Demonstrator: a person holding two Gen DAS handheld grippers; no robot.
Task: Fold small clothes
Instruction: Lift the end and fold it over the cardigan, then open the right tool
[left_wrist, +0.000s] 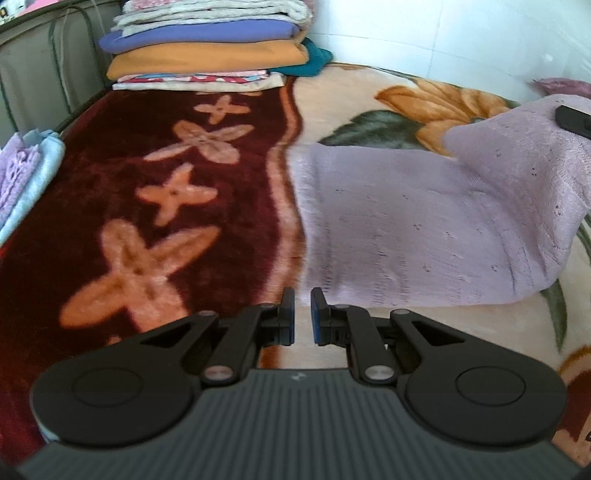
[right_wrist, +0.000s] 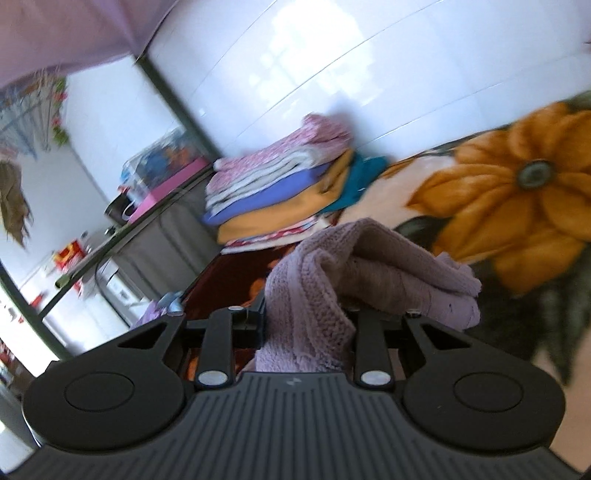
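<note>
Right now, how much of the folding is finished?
A stack of folded clothes already sits at the far end of the blanket. The right gripper is clamped on one end of the lilac knitted garment, lifting it. The left gripper is shut and empty. That garment's fold isn't finished.

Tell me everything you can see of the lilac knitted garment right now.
The lilac knitted garment is soft, ribbed wool-like knit, pale purple with tiny eyelet holes. Most of it lies flat on the floral blanket; its right end is lifted and bunched, clamped in the right hand-held gripper, with folds spilling over the jaws. The left hand-held gripper sits at its near edge, shut and holding nothing.
</note>
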